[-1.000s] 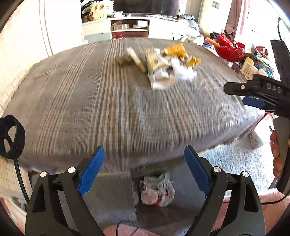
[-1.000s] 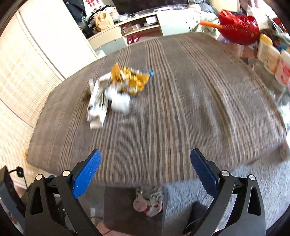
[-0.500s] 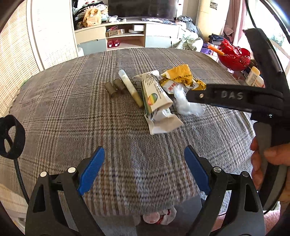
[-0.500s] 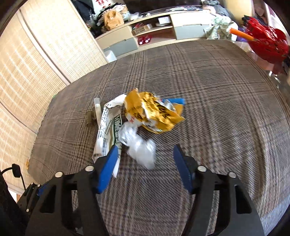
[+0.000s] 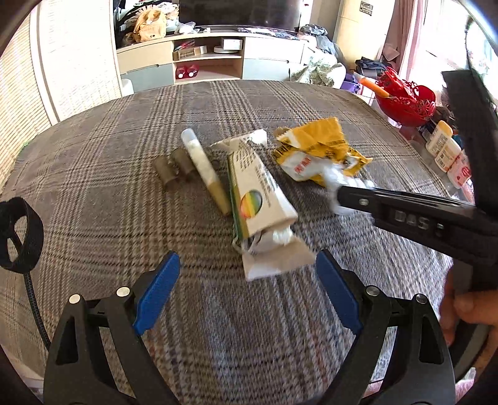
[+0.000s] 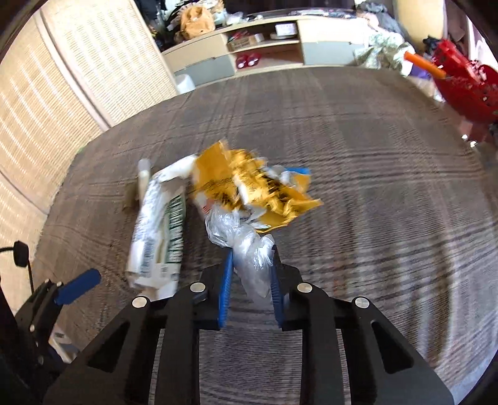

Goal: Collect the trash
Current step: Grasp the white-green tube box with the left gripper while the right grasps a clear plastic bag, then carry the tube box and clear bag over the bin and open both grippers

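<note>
On the plaid cloth (image 6: 373,155), crumpled clear plastic (image 6: 249,249) has just been clamped by the closing right gripper (image 6: 250,277); lifting is needed next. Left gripper (image 5: 247,289) is spread, empty, near the carton (image 5: 258,193).

A lived-in home, a sitting room or bedroom by the look of it. Beyond the jaws, a low shelf unit (image 5: 205,62) runs along the far wall with boxes and a stuffed toy (image 5: 149,25) on top. Woven blinds (image 6: 40,93) hang to their left, a red basket (image 5: 404,102) and piled clothes (image 5: 317,71) to their right, and a plaid cloth (image 5: 124,202) is spread beneath them.
</note>
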Demonstrator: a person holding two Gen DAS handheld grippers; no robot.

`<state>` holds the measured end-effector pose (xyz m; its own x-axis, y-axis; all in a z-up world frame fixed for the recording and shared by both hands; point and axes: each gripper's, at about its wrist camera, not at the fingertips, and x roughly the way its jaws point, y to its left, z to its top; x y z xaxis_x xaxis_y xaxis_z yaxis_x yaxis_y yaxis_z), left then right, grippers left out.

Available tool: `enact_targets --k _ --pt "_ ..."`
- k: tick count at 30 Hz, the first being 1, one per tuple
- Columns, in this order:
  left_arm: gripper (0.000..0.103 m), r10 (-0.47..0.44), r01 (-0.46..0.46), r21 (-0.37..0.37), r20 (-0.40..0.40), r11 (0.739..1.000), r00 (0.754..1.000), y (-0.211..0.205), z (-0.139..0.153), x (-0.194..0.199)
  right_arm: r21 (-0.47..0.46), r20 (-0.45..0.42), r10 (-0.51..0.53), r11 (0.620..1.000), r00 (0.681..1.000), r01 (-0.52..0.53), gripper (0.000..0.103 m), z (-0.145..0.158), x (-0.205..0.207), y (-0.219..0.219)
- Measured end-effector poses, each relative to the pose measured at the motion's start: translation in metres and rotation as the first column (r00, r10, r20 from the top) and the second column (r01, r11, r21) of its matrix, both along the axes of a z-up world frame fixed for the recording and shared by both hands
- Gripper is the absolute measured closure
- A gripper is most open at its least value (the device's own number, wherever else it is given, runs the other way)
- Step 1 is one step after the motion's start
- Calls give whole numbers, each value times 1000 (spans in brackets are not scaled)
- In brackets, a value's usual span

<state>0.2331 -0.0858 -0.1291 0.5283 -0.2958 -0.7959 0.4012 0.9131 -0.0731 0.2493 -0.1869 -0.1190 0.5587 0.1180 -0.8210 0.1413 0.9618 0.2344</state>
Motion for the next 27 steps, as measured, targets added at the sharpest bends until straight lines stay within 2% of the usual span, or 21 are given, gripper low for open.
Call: enact_targets --k 3,6,10,18,22,23,27 --pt "21 -5 5 0 3 1000 1000 -8 -1 10 -8 -7 -26 1000 1000 26 80 -1 -4 -14" --pt "31 -7 7 -11 -5 1000 1000 -14 -2 16 0 -14 -33 999 999 33 80 -5 -8 -27" --pt "59 -13 13 -11 -31 1000 999 -23 -10 25 9 -13 -35 999 999 35 80 -6 -11 -31" --pt "61 -33 33 9 -12 999 999 -22 -7 3 31 -7 -12 999 1000 13 80 -3 -28 -23" --pt "63 -39 39 13 -9 999 999 -14 -4 -20 51 -8 -4 999 1000 5 80 -2 -50 -14" --pt "69 -38 38 12 -7 999 999 -10 -2 -26 55 -7 -2 998 1000 3 80 -3 -55 -13" --pt "69 -33 33 8 -11 999 999 3 -2 -50 71 -9 5 997 1000 -5 80 -5 -78 -5"
